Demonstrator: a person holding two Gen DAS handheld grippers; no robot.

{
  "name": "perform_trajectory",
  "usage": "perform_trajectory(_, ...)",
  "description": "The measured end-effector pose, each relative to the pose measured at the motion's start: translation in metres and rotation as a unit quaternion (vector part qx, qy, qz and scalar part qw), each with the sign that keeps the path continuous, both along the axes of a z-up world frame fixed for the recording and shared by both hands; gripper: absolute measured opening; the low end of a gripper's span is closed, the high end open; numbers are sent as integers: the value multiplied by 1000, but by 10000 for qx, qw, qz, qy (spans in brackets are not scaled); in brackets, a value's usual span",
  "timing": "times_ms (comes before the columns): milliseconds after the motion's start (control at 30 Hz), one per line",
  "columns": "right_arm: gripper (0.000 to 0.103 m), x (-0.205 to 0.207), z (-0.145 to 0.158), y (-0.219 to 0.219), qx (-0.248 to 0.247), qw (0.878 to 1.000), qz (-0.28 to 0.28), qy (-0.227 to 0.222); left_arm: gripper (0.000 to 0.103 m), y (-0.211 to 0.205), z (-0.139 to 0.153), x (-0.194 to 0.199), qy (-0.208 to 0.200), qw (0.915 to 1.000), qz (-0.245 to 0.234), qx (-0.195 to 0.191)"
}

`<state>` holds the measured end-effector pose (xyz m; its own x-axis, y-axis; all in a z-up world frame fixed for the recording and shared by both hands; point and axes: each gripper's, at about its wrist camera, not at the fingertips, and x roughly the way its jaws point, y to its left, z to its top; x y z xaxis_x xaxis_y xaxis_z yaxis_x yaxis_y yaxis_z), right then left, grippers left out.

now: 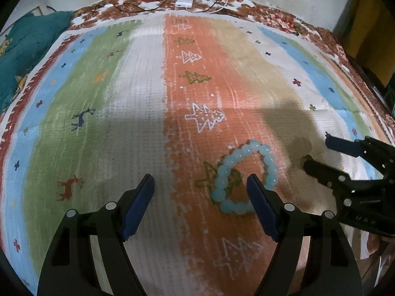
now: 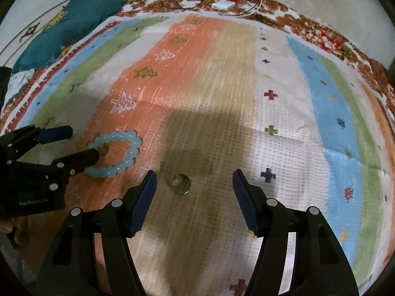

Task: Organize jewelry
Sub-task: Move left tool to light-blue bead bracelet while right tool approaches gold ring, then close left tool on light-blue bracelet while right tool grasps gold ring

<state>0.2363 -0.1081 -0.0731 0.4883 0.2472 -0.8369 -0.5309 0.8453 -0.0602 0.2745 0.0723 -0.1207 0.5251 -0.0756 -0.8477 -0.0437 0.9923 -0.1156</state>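
Note:
A bracelet of pale blue beads lies in a loop on the orange stripe of the mat. My left gripper hangs open just left of it; its right finger covers the loop's near edge. In the right wrist view the bracelet lies at the left, and the left gripper reaches over its left side. Whether it touches the beads I cannot tell. A small silvery ring rests on the tan stripe, close to the left finger of my open right gripper. The right gripper is also at the right edge of the left wrist view.
A striped mat with tree and deer patterns covers a floral bedspread. A teal cloth is bunched at the back left. A white charger with cables lies at the far edge. A hand holds the left gripper.

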Motion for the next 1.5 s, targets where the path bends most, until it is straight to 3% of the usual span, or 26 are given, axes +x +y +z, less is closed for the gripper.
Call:
perform_trajectory(133, 64, 4, -8, 1, -24, 10000, 21, 44, 76, -2, -2, 5, -5, 9999, -61, 146)
perform_trajectory(300, 64, 6, -10, 3, -29, 10000, 49, -35, 76, -13, -7, 4, -23, 9973, -311, 665)
perform_trajectory(400, 64, 6, -12, 5, -89, 9999, 28, -82, 75, -10, -6, 5, 27, 9974, -352, 626)
perform_trajectory(500, 63, 6, -12, 6, -117, 9999, 29, -59, 67, -8, -7, 4, 41, 9973, -352, 647)
perform_trajectory(600, 57, 7, -12, 6, -74, 10000, 58, 25, 52, -7, -6, 4, 33, 9972, -369, 650)
perform_trajectory(667, 46, 6, -12, 5, -55, 10000, 68, 48, 31, -9, -6, 3, 15, 9970, -440, 632)
perform_trajectory(767, 27, 6, -12, 5, 0, 9999, 59, 96, 11, -11, -6, 4, 57, 9969, -428, 662)
perform_trajectory(833, 19, 6, -12, 5, 55, 9999, 57, 145, 11, -10, -5, 4, 82, 9971, -401, 646)
perform_trajectory(1200, 19, 2, -1, -4, 195, 9996, -143, 177, 11, -11, 4, -2, 61, 9975, -361, 613)
perform_trajectory(1500, 19, -8, 18, -9, 374, 9984, -325, 257, 11, -20, 36, -16, -189, 9979, -326, 522)
